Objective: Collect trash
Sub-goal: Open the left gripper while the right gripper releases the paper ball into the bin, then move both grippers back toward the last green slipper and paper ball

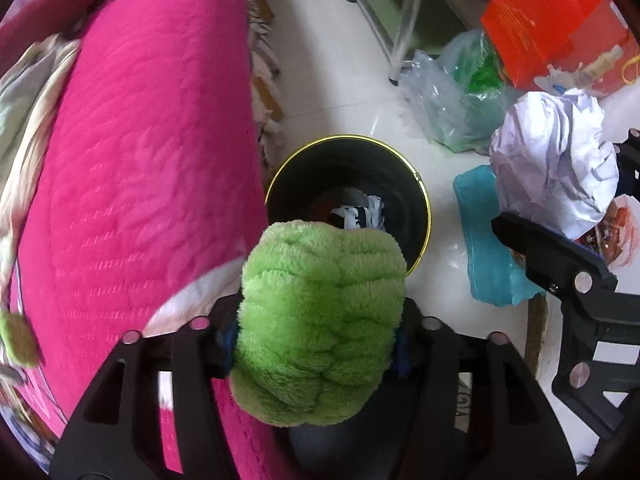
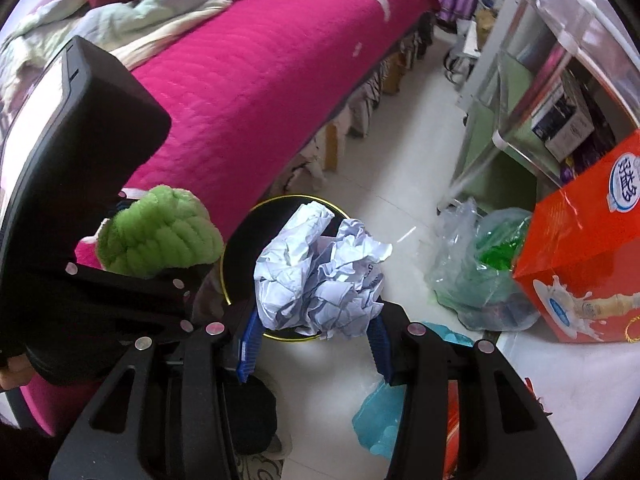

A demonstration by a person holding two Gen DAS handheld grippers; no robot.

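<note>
The orange-red carton (image 2: pixel 588 256) carries a round blue-and-white logo whose characters are too distorted to read. The left gripper (image 1: pixel 320 344) clamps a green plush wad (image 1: pixel 320 320), its long axis pointing toward the black bin (image 1: pixel 280 184) on the floor. The right gripper (image 2: pixel 316 340) clenches a crumpled white paper ball (image 2: pixel 316 280) above the bin's rim.
</note>
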